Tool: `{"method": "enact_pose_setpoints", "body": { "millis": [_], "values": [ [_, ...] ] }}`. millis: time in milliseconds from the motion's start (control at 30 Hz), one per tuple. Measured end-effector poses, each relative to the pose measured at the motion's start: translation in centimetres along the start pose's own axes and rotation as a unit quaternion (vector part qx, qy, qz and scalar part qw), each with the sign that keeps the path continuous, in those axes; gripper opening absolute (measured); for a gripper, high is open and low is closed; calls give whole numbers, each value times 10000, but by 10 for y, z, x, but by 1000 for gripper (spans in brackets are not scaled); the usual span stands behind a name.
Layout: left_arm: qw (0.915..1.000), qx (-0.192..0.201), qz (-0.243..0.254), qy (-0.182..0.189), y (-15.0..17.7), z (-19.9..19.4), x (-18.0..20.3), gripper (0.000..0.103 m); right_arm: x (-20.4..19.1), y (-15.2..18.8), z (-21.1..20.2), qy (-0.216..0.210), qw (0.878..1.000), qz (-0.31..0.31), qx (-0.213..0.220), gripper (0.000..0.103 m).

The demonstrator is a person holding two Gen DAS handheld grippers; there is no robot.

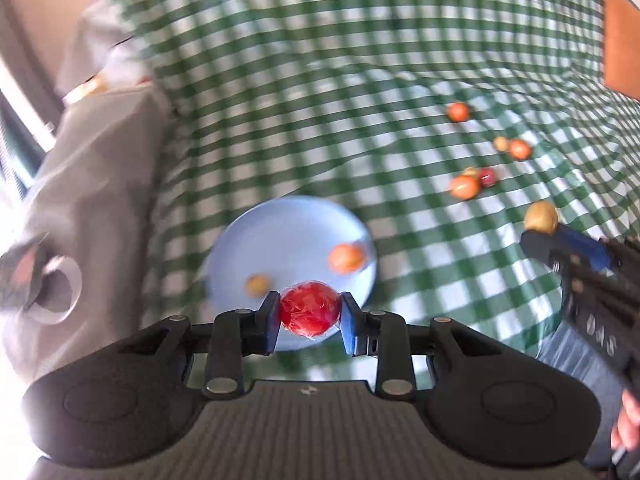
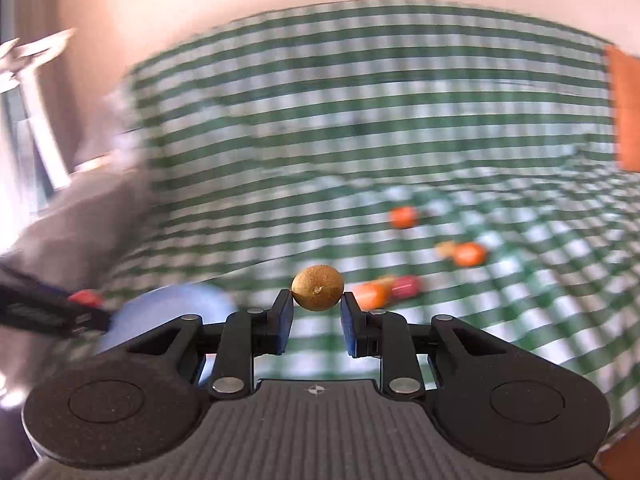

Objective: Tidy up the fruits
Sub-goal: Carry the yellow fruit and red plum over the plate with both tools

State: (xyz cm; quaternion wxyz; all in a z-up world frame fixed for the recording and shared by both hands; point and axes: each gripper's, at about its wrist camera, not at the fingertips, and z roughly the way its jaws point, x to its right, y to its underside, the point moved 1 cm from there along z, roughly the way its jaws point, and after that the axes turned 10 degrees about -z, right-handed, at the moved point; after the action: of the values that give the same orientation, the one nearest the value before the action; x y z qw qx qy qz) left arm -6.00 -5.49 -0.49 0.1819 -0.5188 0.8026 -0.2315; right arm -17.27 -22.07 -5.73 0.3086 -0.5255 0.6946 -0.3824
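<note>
My left gripper (image 1: 310,314) is shut on a red fruit (image 1: 310,314) wrapped in clear film, just above the near rim of a light blue plate (image 1: 280,224). An orange fruit (image 1: 346,258) and a small yellow fruit (image 1: 258,284) lie on that plate. My right gripper (image 2: 316,300) is shut on a brown-yellow round fruit (image 2: 318,288), held above the checked cloth. In the left wrist view the right gripper (image 1: 540,226) shows at the right with that fruit (image 1: 541,217). The plate (image 2: 172,308) and the left gripper (image 2: 86,304) show at the left of the right wrist view.
Several orange, red and yellow fruits lie loose on the green-and-white checked cloth (image 1: 320,80), among them an orange one (image 1: 464,187), a red one (image 1: 487,177) and a far orange one (image 1: 458,112). A grey fabric bag (image 1: 92,184) stands left of the plate. Both views are motion-blurred.
</note>
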Motion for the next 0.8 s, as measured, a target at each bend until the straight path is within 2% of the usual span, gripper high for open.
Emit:
{"method": "enact_pose_setpoints", "body": {
  "millis": [100,233,367,467,633,800],
  "values": [
    [9998,20,-190,-66,22,-16,-29,34,-42,-3,-18,-570,9979,-289,-95,27],
    [9991,70,-402,-114,47,-28,-57,34,-87,2,-33,-824,9935,-762,-202,27],
    [9987,170,-484,-60,62,-33,-70,34,-113,9,-38,-749,9905,-1080,-400,27],
    [9982,233,-537,89,68,-37,-77,34,-126,6,-42,-633,9897,-1229,-368,27],
    [9973,369,-616,149,68,-38,-82,34,-136,6,-44,-444,9893,-1343,-368,27],
    [9968,338,-698,184,68,-34,-89,34,-138,8,-41,-358,9886,-1403,-418,27]
  ]
}}
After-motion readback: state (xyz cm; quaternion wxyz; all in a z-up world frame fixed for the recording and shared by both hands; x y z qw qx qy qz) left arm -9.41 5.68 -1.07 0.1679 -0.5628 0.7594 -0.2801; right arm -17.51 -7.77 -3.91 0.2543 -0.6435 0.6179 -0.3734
